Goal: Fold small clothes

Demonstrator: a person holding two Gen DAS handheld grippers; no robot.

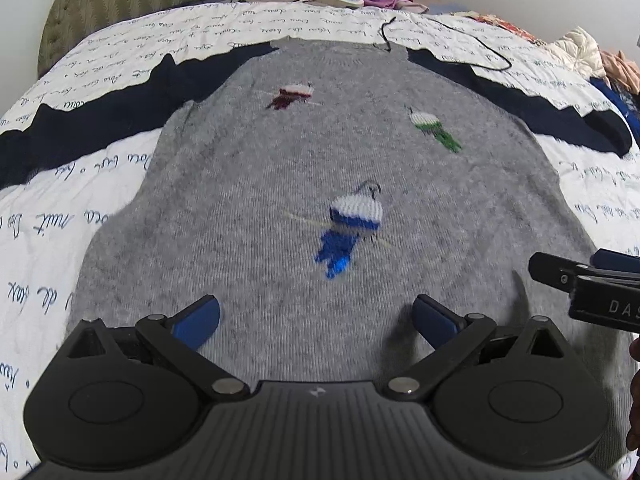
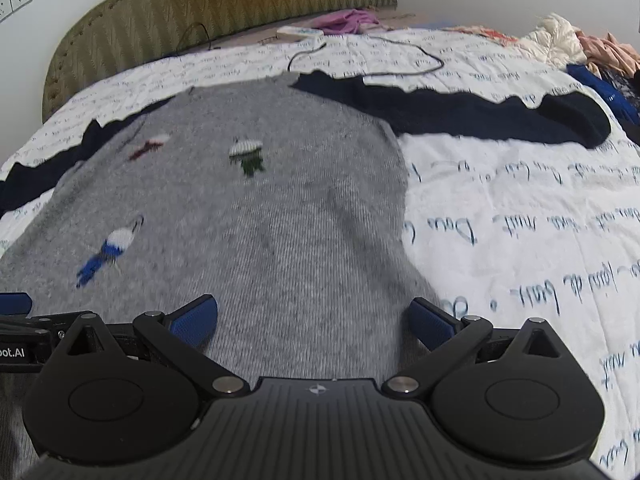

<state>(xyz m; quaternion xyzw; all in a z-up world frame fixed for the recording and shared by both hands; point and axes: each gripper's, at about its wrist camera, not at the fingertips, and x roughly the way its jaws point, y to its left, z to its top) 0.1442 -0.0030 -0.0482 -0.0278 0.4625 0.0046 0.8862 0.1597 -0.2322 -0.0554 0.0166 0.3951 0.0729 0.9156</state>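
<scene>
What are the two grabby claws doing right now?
Left gripper: open, empty, above the grey knitted sweater with navy sleeves.
Right gripper: open, empty, above the same sweater.

The grey sweater lies flat on the bed cover, so both sides of its body give open room for approach. A black cable lies just behind its collar. A clothes pile blocks the far right edge.
</scene>
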